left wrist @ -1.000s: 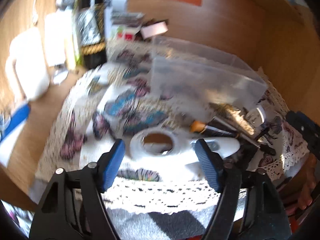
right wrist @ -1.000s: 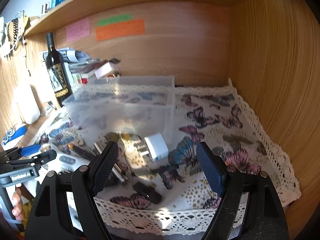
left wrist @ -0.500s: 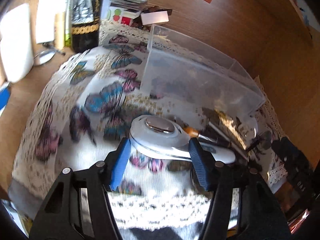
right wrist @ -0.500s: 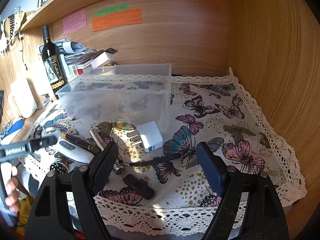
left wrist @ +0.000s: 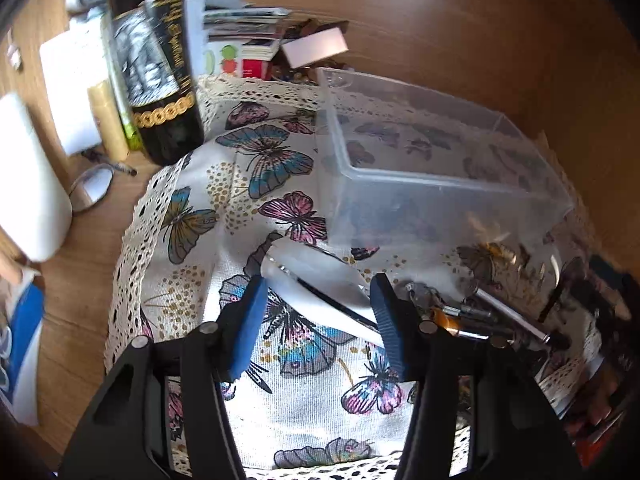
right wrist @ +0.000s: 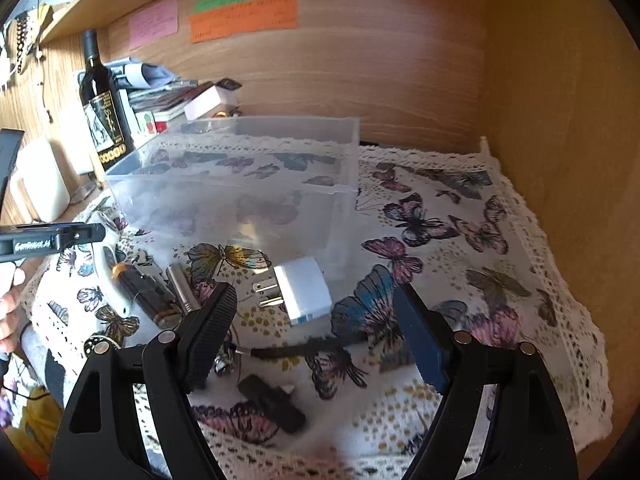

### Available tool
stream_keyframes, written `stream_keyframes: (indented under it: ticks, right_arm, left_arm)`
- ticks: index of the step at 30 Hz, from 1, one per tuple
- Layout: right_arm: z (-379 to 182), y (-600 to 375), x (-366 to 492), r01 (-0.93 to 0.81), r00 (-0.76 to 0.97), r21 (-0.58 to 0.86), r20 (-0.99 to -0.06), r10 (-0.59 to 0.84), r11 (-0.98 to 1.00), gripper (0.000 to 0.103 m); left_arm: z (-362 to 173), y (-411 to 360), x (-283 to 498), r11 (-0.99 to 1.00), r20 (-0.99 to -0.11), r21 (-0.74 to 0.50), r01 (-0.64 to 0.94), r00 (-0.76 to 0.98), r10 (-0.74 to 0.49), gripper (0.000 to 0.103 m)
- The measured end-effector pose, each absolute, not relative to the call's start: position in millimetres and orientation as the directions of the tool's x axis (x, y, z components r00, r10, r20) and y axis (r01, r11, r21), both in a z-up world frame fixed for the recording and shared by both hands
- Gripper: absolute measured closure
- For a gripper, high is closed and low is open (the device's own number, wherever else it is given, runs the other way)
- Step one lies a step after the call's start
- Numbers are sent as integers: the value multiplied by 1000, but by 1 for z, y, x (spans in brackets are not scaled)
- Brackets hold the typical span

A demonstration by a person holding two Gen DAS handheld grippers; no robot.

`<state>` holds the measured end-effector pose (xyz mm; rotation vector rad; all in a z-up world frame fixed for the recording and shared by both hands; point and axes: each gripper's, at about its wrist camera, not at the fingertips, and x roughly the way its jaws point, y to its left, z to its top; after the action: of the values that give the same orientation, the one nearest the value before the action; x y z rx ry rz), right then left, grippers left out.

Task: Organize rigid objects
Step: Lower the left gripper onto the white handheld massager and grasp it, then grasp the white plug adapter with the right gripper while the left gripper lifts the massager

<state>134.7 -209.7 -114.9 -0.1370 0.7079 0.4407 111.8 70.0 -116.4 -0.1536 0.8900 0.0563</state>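
You see a clear, smooth plastic bin (right wrist: 240, 184) on a woven cloth (right wrist: 460, 248) with a lace edge, printed with butterflies. The wall (right wrist: 400, 72) is matt wood; the bottle (left wrist: 160, 80) is glossy dark glass; the charger (right wrist: 304, 290) is smooth white plastic.

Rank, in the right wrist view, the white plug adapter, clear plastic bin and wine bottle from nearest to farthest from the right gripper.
1. White plug adapter: just ahead of the right gripper.
2. Clear plastic bin: behind the adapter.
3. Wine bottle: far left, by the back wall.

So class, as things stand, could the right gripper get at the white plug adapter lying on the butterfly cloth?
Probably yes: the right gripper is open, and the white plug adapter lies just ahead, uncovered, with nothing between.
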Motion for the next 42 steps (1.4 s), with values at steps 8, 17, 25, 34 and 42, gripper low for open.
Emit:
stream_keyframes:
  ticks: [8,17,25,34,42]
  right_arm:
    - [-128,-201,153,-467,594,69,-715,370,882,38]
    - [-140,-199,165,-485,538,110,-744,396,867,69]
    - [-132,-204,159,-461,587,104,-709,391,881,76]
    - [-97,-215,142,-442,668,105,-624,405,891,76]
    - [-54,-216,138,-442,742,95,-521,423,892,76]
  left_arm:
    - [-139,59,127,993,-821,-85,-82,570,-23,31]
    - [-138,60,122,994,-797,-73,-86,604,-6,59]
    - [-119,52,96,996,-751,-53,-68,660,5,64]
    - [-72,39,74,999,-641,-10,-45,767,28,64]
    - [-34,41,87,999,-577,-36,-25,816,0,64]
